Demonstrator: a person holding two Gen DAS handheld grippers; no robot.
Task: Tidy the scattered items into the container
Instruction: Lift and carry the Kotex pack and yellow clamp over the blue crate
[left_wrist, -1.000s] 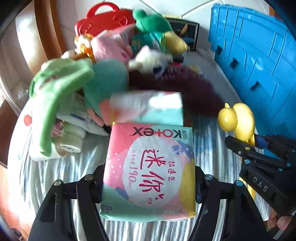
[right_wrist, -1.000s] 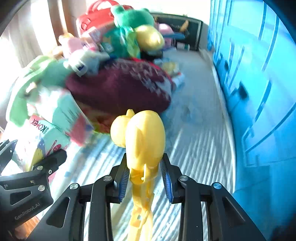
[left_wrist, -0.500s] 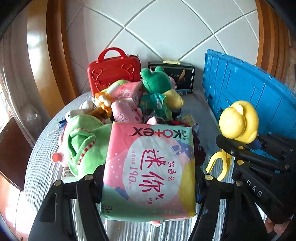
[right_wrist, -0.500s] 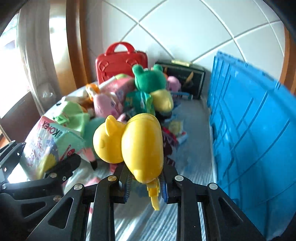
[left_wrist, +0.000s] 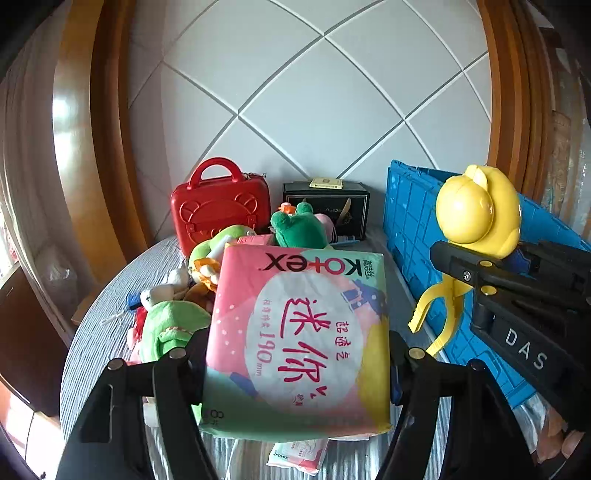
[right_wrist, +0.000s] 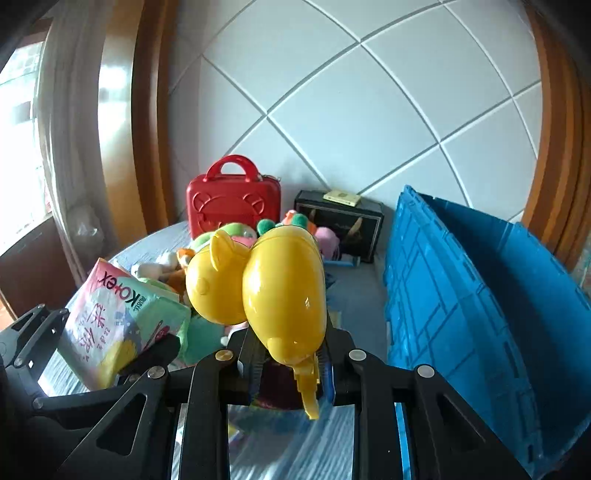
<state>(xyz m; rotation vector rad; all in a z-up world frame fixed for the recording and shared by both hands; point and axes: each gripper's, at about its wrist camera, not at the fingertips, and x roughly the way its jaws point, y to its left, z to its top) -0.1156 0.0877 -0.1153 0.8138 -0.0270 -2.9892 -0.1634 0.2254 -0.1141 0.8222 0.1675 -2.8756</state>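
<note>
In the left wrist view, the left tongs (left_wrist: 297, 360) are clenching the pink packet (left_wrist: 299, 343) between both jaws, lifted clear of the grey table (left_wrist: 96, 317) so it can be carried; the packet is filling the space ahead of the jaws and hiding most of the toy pile (left_wrist: 207, 288) lying beyond and to the left of them; a second small packet (left_wrist: 297, 454) is peeking out beneath, mostly covered; the blue crate (left_wrist: 417, 236), where I judge these things are meant to go, is standing to the right of the tongs, its inside not showing. In the right wrist view, the right tongs (right_wrist: 288, 360) are gripping the yellow toy (right_wrist: 280, 291) low on its body, its bulk rising above the jaws and blocking what is lying straight ahead; the crate is standing open just to the right of the tongs, its floor cut off from sight; the red case (right_wrist: 232, 199) and black box (right_wrist: 340, 225) are standing far ahead against the wall, too small to read.
</note>
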